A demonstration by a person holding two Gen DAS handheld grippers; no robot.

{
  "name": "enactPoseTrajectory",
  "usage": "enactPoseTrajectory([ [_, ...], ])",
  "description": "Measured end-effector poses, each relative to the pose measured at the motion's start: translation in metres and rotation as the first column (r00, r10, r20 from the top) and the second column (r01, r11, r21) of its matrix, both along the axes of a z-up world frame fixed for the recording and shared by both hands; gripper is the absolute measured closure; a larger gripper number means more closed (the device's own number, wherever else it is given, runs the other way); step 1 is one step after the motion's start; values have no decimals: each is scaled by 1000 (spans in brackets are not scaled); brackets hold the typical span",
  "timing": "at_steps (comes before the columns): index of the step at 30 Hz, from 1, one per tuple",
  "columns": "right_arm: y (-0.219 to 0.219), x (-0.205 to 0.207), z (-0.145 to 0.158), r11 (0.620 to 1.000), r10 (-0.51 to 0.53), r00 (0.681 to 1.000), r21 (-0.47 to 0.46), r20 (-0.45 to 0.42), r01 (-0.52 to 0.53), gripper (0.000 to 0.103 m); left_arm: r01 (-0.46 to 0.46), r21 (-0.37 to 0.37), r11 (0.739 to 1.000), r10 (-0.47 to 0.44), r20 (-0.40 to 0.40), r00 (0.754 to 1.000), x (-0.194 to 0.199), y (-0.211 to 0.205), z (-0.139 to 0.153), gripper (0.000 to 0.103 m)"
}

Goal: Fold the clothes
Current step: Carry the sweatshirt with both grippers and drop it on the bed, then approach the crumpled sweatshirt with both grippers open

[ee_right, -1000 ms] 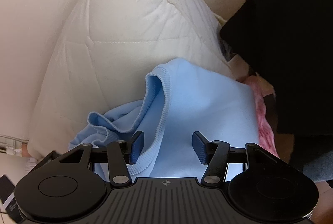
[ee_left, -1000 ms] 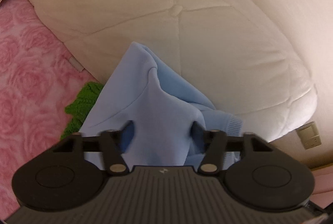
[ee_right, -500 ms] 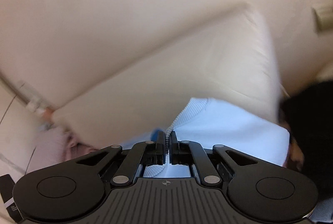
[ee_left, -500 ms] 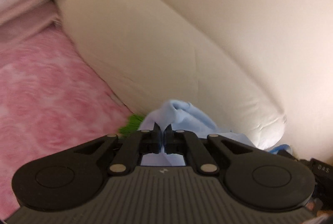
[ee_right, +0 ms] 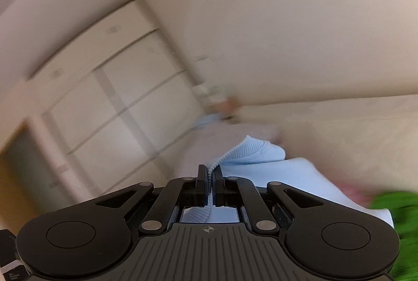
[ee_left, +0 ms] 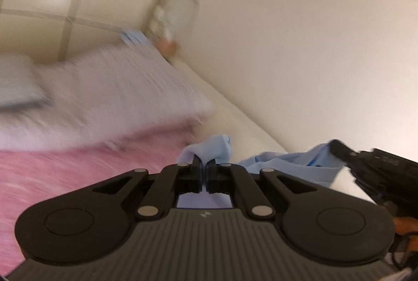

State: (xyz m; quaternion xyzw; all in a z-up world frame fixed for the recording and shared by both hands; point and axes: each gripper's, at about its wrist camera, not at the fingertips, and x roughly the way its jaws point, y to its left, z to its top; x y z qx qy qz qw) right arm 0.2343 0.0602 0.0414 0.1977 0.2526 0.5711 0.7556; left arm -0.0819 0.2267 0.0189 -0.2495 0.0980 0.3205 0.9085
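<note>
The soft, light blue sweater (ee_right: pixel 274 176), lifted above the pink bed cover (ee_left: pixel 65 176), hangs limp from both tongs, left (ee_left: pixel 204 174) and right (ee_right: pixel 209 184), each clamped on its edge, where the ribbed hem should grip best.

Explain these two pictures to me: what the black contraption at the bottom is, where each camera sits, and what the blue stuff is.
There is no robot here. A person holds a two-fingered black gripper in each hand, and each one has a wide-angle camera looking forward along its fingers.

In the left view, the left gripper is shut on a pinch of light blue sweater. The right gripper's tip shows at the right edge, gripping the same garment.

In the right view, the right gripper is shut on the sweater's ribbed edge.

Below lies a pink blanket with a pillow behind it. A green cloth shows at the right view's edge. The background is blurred.
</note>
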Motion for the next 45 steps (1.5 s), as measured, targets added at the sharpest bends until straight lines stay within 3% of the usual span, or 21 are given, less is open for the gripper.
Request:
enactPoseTrajectory([
  [3,40,-65,16,988,144,990,53,12,-144,101,-114,91,989,113,21,993,-89,-14,42,103],
  [6,79,-128,29,956,277,961,99,17,-277,101,-216,186,959,214,28,976,-162,-32,79,103],
  [10,133,-205,41,907,411,910,123,-44,-403,101,-293,213,932,306,-30,952,-205,-49,93,103],
  [12,165,-229,34,888,459,882,38,-105,-458,100,-317,204,926,339,-86,937,-219,-53,92,98],
  [13,182,-240,28,875,474,870,-41,-136,-483,90,-333,171,927,358,-145,922,-220,-51,81,95],
  [14,199,-251,19,853,479,864,-151,-152,-500,72,-365,139,921,387,-203,899,-220,-51,68,95],
  [16,214,-272,-1,804,490,856,-294,-163,-517,58,-432,79,898,434,-319,843,-221,-49,42,92],
  [18,215,-290,-17,756,528,832,-351,-174,-553,55,-506,26,862,469,-420,777,-225,-49,17,90],
  [22,177,-315,-52,634,625,759,-450,-181,-629,53,-653,-72,754,513,-557,653,-254,-71,-29,88],
  [24,142,-335,-71,565,679,718,-514,-156,-646,53,-709,-94,699,517,-618,592,-285,-103,-46,88],
  [27,94,-353,-98,462,739,659,-607,-140,-647,53,-750,-134,648,503,-665,553,-312,-155,-63,88],
  [31,29,-363,-128,373,779,612,-684,-137,-627,53,-770,-169,615,473,-702,532,-314,-206,-86,88],
  [38,-38,-371,-154,281,815,562,-753,-140,-595,53,-767,-190,613,433,-731,528,-299,-279,-103,86],
  [42,-71,-375,-151,244,833,532,-761,-153,-602,53,-765,-174,620,434,-736,519,-295,-297,-104,82],
  [45,-90,-376,-149,239,839,525,-768,-145,-594,53,-759,-158,631,436,-738,516,-294,-306,-100,81],
])
